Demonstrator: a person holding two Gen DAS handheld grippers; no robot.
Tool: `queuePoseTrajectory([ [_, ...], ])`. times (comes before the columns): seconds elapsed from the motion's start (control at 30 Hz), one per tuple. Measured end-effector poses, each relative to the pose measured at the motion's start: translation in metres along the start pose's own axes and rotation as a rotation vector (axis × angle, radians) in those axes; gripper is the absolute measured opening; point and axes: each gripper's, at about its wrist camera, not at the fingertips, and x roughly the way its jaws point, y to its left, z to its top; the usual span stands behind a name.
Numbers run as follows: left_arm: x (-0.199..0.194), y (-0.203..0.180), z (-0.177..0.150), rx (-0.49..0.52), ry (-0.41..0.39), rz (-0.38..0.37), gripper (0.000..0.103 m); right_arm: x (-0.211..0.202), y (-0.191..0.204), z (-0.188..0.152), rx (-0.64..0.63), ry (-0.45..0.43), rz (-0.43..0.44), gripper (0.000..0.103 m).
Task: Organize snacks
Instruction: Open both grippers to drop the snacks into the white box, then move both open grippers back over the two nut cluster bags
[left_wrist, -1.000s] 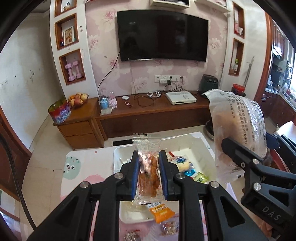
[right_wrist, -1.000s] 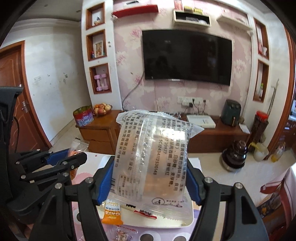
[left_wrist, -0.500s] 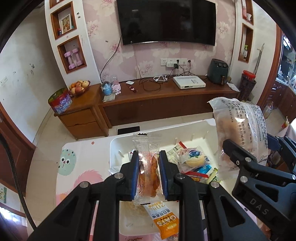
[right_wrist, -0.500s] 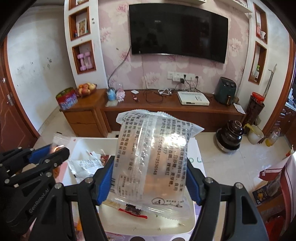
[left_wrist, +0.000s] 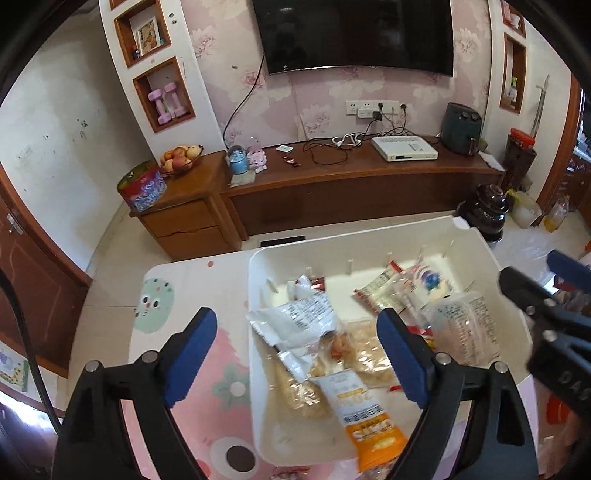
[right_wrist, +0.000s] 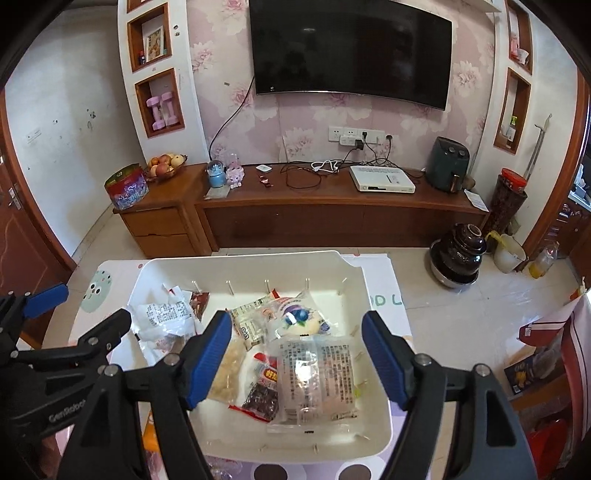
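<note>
A white bin (left_wrist: 255, 295) (right_wrist: 251, 256) on the table holds several snack packets. My left gripper (left_wrist: 295, 332) hangs over its left half with the jaws opening wide and nothing between the pads. Below it the small clear packet of orange snack (left_wrist: 338, 345) lies loose among a white wrapper (left_wrist: 299, 321) and an orange sachet (left_wrist: 369, 424). Over the bin's right half my right gripper (right_wrist: 297, 332) also has its jaws opening. The big clear printed bag (right_wrist: 317, 376) (left_wrist: 465, 332) lies flat on the snacks under it, free of the pads. Each gripper shows in the other's view, the left gripper (right_wrist: 86, 306) and the right gripper (left_wrist: 539, 273).
The bin sits on a table with a pink cartoon cloth (left_wrist: 192, 369). Small wrapped sweets lie at the table's near edge (right_wrist: 225, 472). Beyond stand a wooden TV cabinet (right_wrist: 332, 206) and a dark pot (right_wrist: 458, 254) on the floor at right.
Both grippers sank toward the bin and opened. The small orange packet left the left jaws and the big clear bag left the right jaws; both now lie in the bin.
</note>
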Motion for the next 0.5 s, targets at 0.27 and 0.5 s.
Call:
queuePoseTrajectory([
  [0.27,-0.021,0.003,-0.012,0.03,-0.005,0.009,0.088,-0.025,0.006,-0.011,-0.034,-0.014,0.006,0.074],
  [0.5,-0.055,0.01,-0.023,0.046,-0.037,0.012,0.089,-0.057,0.003,-0.021,-0.011,-0.03,0.037,0.074],
])
